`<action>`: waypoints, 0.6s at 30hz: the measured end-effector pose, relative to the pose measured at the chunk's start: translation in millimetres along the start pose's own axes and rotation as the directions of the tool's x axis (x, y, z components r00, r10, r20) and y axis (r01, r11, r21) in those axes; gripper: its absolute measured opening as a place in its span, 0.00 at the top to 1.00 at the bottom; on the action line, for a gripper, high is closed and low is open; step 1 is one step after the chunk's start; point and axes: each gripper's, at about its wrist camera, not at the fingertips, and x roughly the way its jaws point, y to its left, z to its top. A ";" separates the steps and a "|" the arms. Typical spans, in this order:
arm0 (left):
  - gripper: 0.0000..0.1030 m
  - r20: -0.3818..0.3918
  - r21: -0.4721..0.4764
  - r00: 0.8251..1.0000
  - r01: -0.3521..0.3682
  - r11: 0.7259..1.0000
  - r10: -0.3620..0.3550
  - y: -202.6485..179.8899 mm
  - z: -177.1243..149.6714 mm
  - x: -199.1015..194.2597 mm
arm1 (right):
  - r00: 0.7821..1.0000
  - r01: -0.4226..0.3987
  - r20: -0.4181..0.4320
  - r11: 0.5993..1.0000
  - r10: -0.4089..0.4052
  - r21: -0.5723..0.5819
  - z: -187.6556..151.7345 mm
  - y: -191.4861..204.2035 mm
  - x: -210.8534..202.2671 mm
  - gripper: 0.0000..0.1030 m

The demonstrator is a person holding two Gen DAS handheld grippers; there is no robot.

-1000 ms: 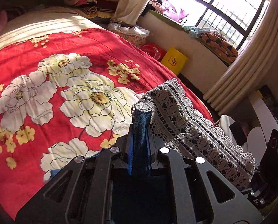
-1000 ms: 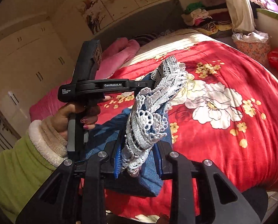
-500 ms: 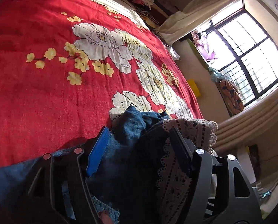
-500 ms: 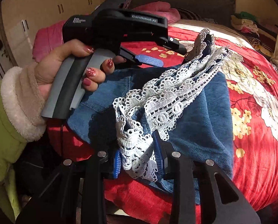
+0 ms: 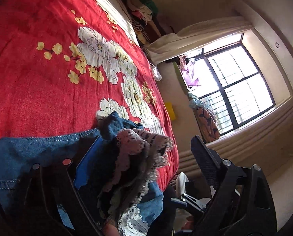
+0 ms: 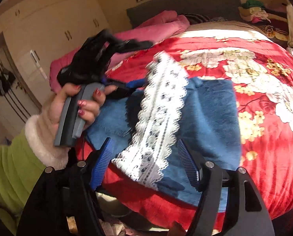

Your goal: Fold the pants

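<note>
We see the pants (image 6: 207, 118), blue denim with a white lace hem (image 6: 158, 122), lying folded on the near edge of a bed (image 6: 268, 157) covered in a red spread with big white and small yellow flowers. The lace runs as a band across the top of the denim.

Our right gripper (image 6: 146, 161) has just been opening; its blue-padded jaws stand apart on either side of the lace end, and neither pad presses on it. Our left gripper (image 5: 144, 155) has just been opening too and stands wide. In its own view the lace bunches beside one blue pad while the other jaw hangs clear over the bed's edge; whether that pad still brushes the cloth we cannot quite tell. The right view shows it blurred, in a hand (image 6: 77, 106) with a fleece cuff and green sleeve.

Around the bed: a pink blanket (image 6: 156, 27) by the dark headboard, cream cupboards (image 6: 48, 29) along one wall, a heap of clothes (image 5: 144, 11) in the far corner, a barred window (image 5: 235, 90) with pale curtains, and a yellow box (image 5: 170, 111) on the floor below it.
</note>
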 end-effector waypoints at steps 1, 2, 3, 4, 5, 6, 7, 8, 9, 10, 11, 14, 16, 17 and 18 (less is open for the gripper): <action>0.18 -0.016 0.008 1.000 -0.014 1.000 0.014 -2.6 -0.6 2.4 | 1.000 0.027 0.015 0.999 -0.027 0.033 8.6 -15.2 -2.9 0.31; 0.18 -0.036 0.019 0.999 -0.027 0.999 0.028 -4.4 -1.3 5.9 | 0.998 0.058 0.018 0.997 -0.059 0.059 17.6 -29.9 -2.7 0.31; 0.17 -0.053 0.030 0.998 -0.043 0.999 0.044 -6.4 -2.4 10.3 | 0.997 0.079 0.018 0.994 -0.081 0.081 26.0 -43.8 -0.7 0.31; 0.17 -0.065 0.038 0.996 -0.064 0.997 0.066 -6.1 -3.8 14.5 | 0.995 0.100 0.007 0.990 -0.101 0.102 34.3 -58.1 3.2 0.31; 0.17 -0.069 0.041 0.994 -0.084 0.996 0.087 -6.0 -4.1 17.9 | 0.993 0.118 -0.018 0.986 -0.117 0.118 41.1 -72.0 8.3 0.31; 0.17 -0.074 0.041 0.992 -0.097 0.994 0.100 -4.7 -3.6 21.4 | 0.991 0.134 -0.039 0.982 -0.130 0.130 49.1 -82.2 16.1 0.31; 0.17 -0.079 0.036 0.991 -0.109 0.993 0.112 -2.6 -2.5 25.0 | 0.991 0.133 -0.048 0.982 -0.128 0.134 54.2 -90.4 23.3 0.31; 0.17 -0.087 0.031 0.989 -0.115 0.993 0.117 -1.5 -1.5 27.8 | 0.992 0.121 -0.060 0.984 -0.114 0.130 58.1 -96.8 31.5 0.31; 0.17 -0.100 0.033 0.987 -0.120 0.992 0.123 -2.0 -1.0 30.8 | 0.990 0.128 -0.079 0.983 -0.118 0.135 60.8 -103.0 41.7 0.31; 0.17 -0.109 0.042 0.984 -0.136 0.990 0.139 -3.5 -0.7 33.8 | 0.989 0.126 -0.096 0.982 -0.113 0.141 64.8 -108.3 50.8 0.31; 0.17 -0.117 0.049 0.981 -0.149 0.988 0.153 -4.6 -0.1 37.1 | 0.990 0.109 -0.109 0.983 -0.094 0.148 62.3 -105.7 60.4 0.31; 0.43 -0.141 0.063 0.972 -0.179 0.982 0.186 -5.0 1.3 47.3 | 0.984 0.089 -0.166 0.978 -0.058 0.191 66.6 -118.6 86.1 0.32; 0.58 -0.156 0.074 0.963 -0.210 0.975 0.219 -4.8 1.3 55.4 | 0.982 0.064 -0.188 0.973 -0.022 0.221 64.9 -124.9 98.6 0.44; 0.74 -0.161 0.073 0.960 -0.221 0.973 0.230 -4.0 1.0 58.8 | 0.981 0.042 -0.192 0.972 0.003 0.229 64.4 -126.3 102.1 0.54; 0.81 -0.163 0.073 0.958 -0.226 0.971 0.235 -2.9 0.9 60.3 | 0.981 0.009 -0.190 0.970 0.038 0.241 63.8 -125.4 101.5 0.63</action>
